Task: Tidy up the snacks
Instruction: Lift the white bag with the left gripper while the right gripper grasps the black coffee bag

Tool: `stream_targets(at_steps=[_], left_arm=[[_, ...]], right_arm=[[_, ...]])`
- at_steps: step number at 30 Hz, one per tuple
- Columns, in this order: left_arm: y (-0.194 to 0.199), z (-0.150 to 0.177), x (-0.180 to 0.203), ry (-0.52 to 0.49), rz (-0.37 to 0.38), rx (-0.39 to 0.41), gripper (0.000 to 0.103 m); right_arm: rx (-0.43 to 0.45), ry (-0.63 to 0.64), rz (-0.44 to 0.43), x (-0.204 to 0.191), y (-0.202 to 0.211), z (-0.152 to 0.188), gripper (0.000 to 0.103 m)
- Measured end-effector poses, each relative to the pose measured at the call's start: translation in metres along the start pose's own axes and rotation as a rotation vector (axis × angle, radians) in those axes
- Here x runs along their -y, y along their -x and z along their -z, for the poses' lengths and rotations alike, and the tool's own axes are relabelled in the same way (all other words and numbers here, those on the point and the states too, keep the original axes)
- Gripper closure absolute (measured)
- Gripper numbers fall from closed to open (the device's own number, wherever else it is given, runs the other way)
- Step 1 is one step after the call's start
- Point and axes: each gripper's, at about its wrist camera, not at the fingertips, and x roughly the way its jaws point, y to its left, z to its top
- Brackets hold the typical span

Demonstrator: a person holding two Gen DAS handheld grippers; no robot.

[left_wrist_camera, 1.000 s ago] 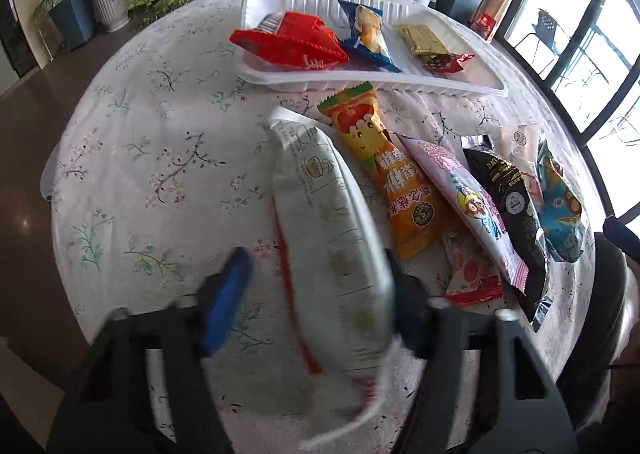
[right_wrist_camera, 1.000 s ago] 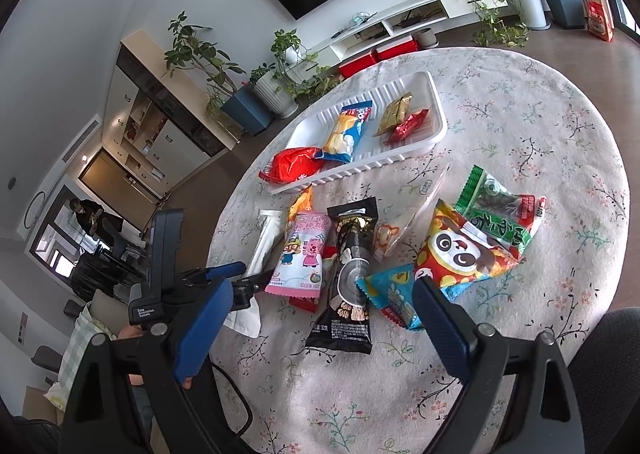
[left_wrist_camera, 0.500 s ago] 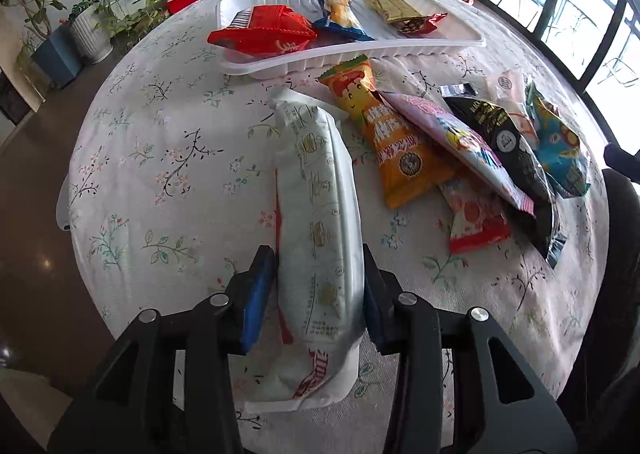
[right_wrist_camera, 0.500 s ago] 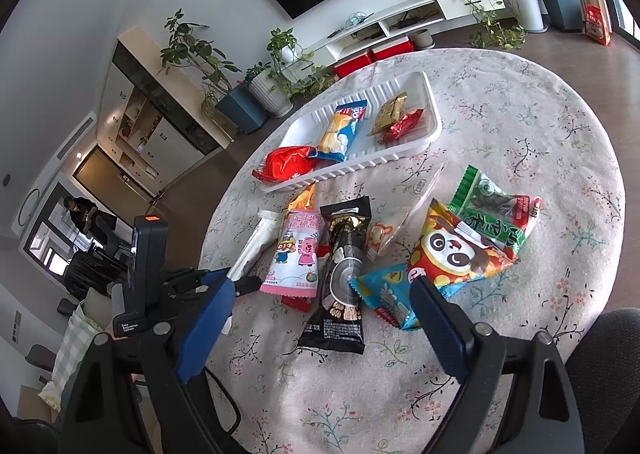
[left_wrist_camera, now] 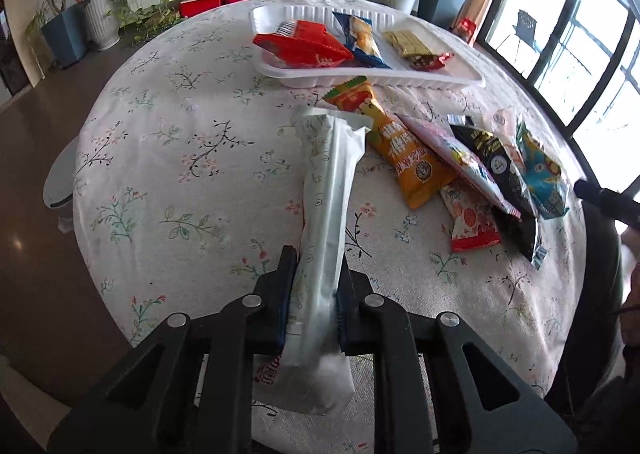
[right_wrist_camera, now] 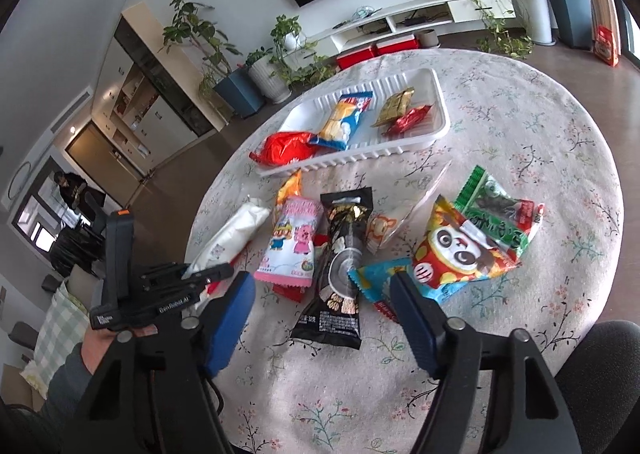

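My left gripper (left_wrist_camera: 314,290) is shut on a long white snack packet (left_wrist_camera: 330,190) near its rear end; the packet points toward the white tray (left_wrist_camera: 460,80) and looks lifted off the table. The packet also shows in the right wrist view (right_wrist_camera: 232,234), held by the left gripper (right_wrist_camera: 204,274). My right gripper (right_wrist_camera: 324,318) is open and empty above the table's near side. The tray (right_wrist_camera: 438,94) holds a red packet (right_wrist_camera: 286,148), a blue packet (right_wrist_camera: 344,120) and small gold and red packets (right_wrist_camera: 400,112).
Several loose snacks lie on the floral tablecloth: orange packet (left_wrist_camera: 396,146), pink packet (right_wrist_camera: 294,242), black packet (right_wrist_camera: 340,266), panda packet (right_wrist_camera: 456,250), green packet (right_wrist_camera: 500,214). Potted plants (right_wrist_camera: 276,74) and a TV shelf (right_wrist_camera: 420,22) stand beyond the round table.
My left gripper's jaws have closed on the white packet and the packet has turned on edge and risen. My right gripper has stayed open, nearly still.
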Motion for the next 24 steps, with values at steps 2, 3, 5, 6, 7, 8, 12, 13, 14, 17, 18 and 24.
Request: stream_targets(at_steps=[2, 3, 5, 6, 7, 8, 12, 13, 14, 17, 18, 24], left_arm=[[0.003, 0.0, -0.005, 0.022, 0.02, 0.012, 0.089], [0.005, 0.0, -0.007, 0.033, 0.029, 0.022, 0.089], [0.008, 0.0, -0.01, 0.05, 0.048, 0.031, 0.089], [0.007, 0.0, -0.011, 0.056, 0.056, 0.029, 0.089], [0.006, 0.0, -0.011, 0.057, 0.06, 0.023, 0.089], [0.005, 0.0, -0.011, 0.057, 0.062, 0.02, 0.09], [-0.002, 0.001, -0.011, 0.048, 0.061, -0.017, 0.09], [-0.003, 0.001, -0.011, 0.044, 0.056, -0.018, 0.09], [-0.003, 0.001, -0.011, 0.046, 0.052, -0.021, 0.089], [-0.008, -0.005, -0.006, 0.006, 0.024, -0.05, 0.088], [-0.011, -0.009, -0.003, -0.014, 0.012, -0.064, 0.088], [-0.025, -0.029, 0.009, -0.101, -0.04, -0.079, 0.086]], right_arm=[[-0.021, 0.009, 0.0, -0.004, -0.005, 0.0, 0.041], [-0.027, 0.013, 0.003, -0.005, -0.006, 0.0, 0.042], [-0.039, 0.021, 0.013, -0.008, -0.011, 0.001, 0.043], [-0.046, 0.022, 0.017, -0.009, -0.012, 0.001, 0.045], [-0.053, 0.023, 0.022, -0.01, -0.014, 0.0, 0.046], [-0.061, 0.027, 0.032, -0.011, -0.017, -0.001, 0.046], [-0.108, 0.033, 0.076, -0.013, -0.03, -0.004, 0.052], [-0.115, 0.031, 0.083, -0.012, -0.033, -0.005, 0.053], [-0.125, 0.031, 0.093, -0.012, -0.035, -0.005, 0.054], [-0.162, 0.026, 0.112, -0.011, -0.044, -0.003, 0.054], [-0.173, 0.022, 0.116, -0.011, -0.046, -0.003, 0.054], [-0.178, 0.021, 0.121, -0.01, -0.046, -0.004, 0.054]])
